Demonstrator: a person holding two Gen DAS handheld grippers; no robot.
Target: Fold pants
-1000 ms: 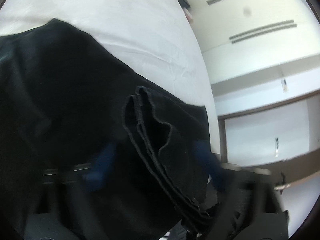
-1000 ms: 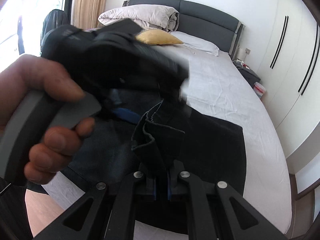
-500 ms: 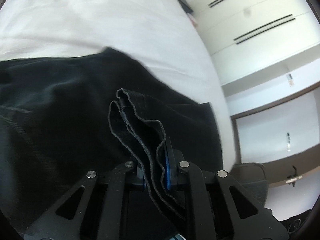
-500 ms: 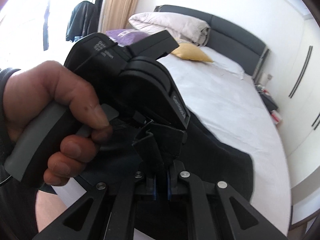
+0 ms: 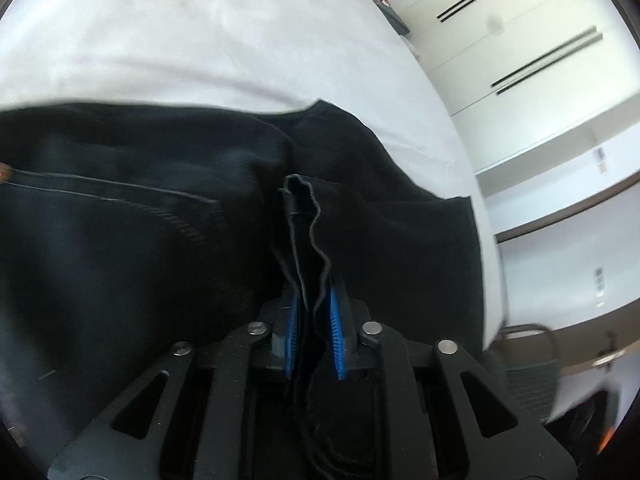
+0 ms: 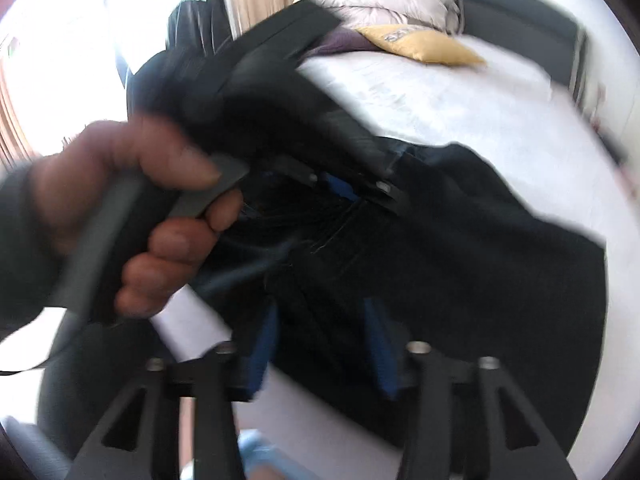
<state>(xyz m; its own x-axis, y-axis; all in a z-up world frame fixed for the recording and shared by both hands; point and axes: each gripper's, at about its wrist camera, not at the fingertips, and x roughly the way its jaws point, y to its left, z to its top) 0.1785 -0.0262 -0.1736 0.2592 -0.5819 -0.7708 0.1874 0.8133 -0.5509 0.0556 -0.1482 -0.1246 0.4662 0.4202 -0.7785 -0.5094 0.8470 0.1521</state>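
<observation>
Left gripper: jaws nearly closed, blue pads pinching a bunched, stitched hem of the pants; several layers rise in a ridge between the pads.
Right gripper: jaws parted wide, blue pads well apart; dark cloth lies between and under them, but nothing is clamped. View is motion-blurred.
Left hand: seen in the right wrist view, wrapped round the handle of the left gripper's body, close above the cloth.
Pants location: spread on the bed, near its foot edge, lying across the white sheet; the gathered hem is held up over the main body of the garment. A pocket seam shows on the left part in the left wrist view.
Risk, uneven grip: judged that the wavy layers in the left jaws are not aligned; a layer could slip out and leave the fold crooked.
Risk, one-sided hold: with the right jaws holding nothing, any pull by the left alone could drag or twist the garment toward the bed edge.
Risk, collision: the two grippers work very near each other; contact is possible.
Risk, blur: fast motion may hide a missed edge.
Writing and brands: none legible; small wall stickers by the wardrobe are too small to read.
Other items: yellow pillow at the head end, well apart.
</observation>
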